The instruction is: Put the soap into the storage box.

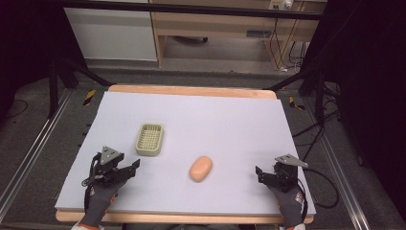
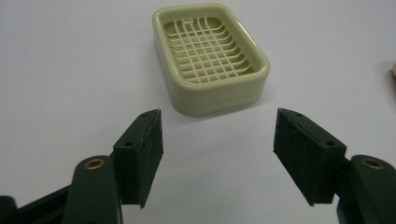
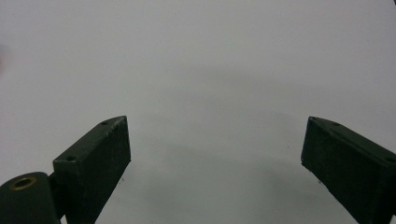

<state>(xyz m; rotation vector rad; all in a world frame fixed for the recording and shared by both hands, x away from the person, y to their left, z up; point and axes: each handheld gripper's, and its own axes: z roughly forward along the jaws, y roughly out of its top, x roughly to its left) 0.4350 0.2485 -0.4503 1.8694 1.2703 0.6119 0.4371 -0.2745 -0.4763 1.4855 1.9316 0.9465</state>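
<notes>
Left tongs (image 2: 217, 156), jaws apart, face the soap dish (image 2: 210, 58) at twelve o'clock; right tongs (image 3: 215, 163), jaws apart, over bare tabletop (image 3: 210, 60); the high view adds the soap (image 1: 200, 168).

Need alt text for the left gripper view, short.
A pale green soap dish with a grid bottom sits empty on a light grey table, just beyond the left gripper, whose two black jaws stand wide open and apart from it.
</notes>
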